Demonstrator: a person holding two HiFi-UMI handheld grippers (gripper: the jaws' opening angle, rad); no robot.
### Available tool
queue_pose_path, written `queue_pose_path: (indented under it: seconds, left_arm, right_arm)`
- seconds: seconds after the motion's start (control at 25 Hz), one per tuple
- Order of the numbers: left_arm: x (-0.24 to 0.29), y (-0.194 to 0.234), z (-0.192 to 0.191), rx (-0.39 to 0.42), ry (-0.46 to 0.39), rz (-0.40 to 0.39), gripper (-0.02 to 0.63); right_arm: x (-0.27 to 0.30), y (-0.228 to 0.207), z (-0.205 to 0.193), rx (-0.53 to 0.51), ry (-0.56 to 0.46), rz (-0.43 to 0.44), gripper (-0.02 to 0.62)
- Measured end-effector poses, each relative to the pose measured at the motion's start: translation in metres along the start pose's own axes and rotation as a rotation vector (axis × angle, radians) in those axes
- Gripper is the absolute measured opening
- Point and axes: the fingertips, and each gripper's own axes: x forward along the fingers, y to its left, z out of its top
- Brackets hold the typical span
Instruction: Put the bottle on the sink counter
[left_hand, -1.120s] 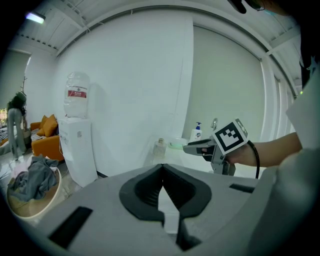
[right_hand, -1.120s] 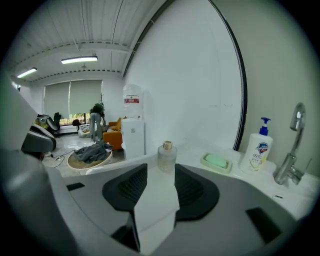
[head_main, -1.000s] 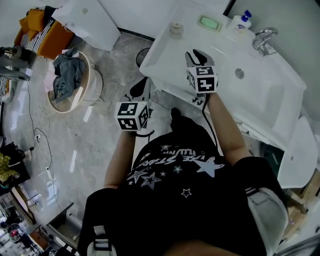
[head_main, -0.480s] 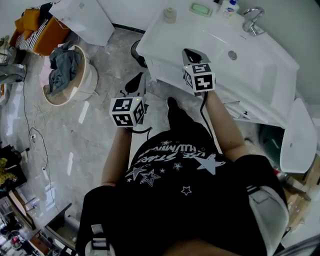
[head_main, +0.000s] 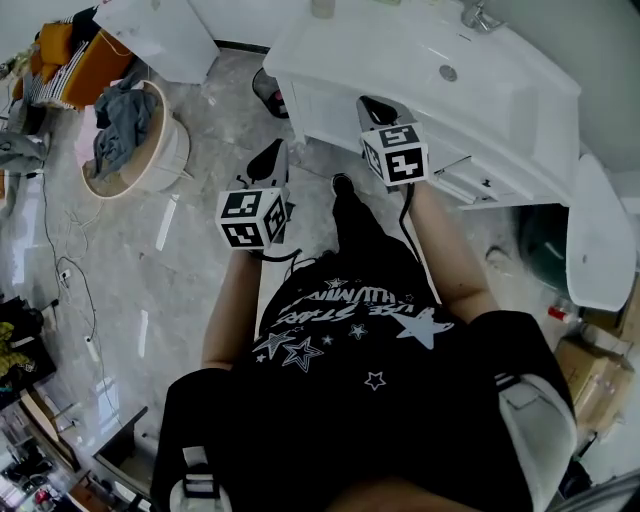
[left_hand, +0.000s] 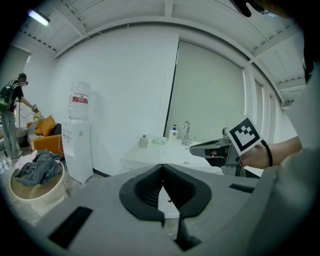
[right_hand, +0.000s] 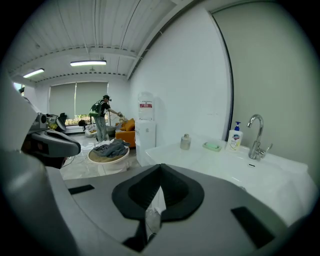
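Observation:
A small beige bottle (right_hand: 185, 141) stands upright on the white sink counter (right_hand: 200, 160), near its left end; it also shows as the bottle (left_hand: 143, 141) in the left gripper view. My right gripper (head_main: 372, 106) is shut and empty, its tips over the counter's front edge (head_main: 330, 75). It points along the counter, well short of the bottle. My left gripper (head_main: 268, 160) is shut on nothing and hangs lower, over the floor in front of the cabinet. The pads meet in both gripper views, on the left gripper (left_hand: 162, 169) and on the right gripper (right_hand: 160, 169).
On the counter are a green soap dish (right_hand: 212, 146), a blue-capped soap dispenser (right_hand: 233, 136) and a chrome tap (right_hand: 256, 131). A laundry basket (head_main: 125, 135) and a water dispenser (head_main: 165, 30) stand left of the sink. A person (right_hand: 102, 117) stands far back.
The sink has slid up and away in the head view. My right gripper has come back from over the counter to its front edge. The left gripper stays low beside it.

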Motion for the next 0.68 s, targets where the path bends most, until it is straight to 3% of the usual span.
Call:
queue_pose_path:
  seconds: [0.4,0.68]
  left_arm:
    - [-0.051,-0.043,-0.030,-0.029,-0.008,-0.040,0.008]
    - [-0.061,-0.077,-0.023,0.017,0.003,-0.080,0.008]
  right_arm:
    - [-0.095,0.022,-0.042,0.043,0.002,-0.051,0.006]
    - [-0.131,0.006,-0.041,0.073,-0.012,-0.082,0.006]
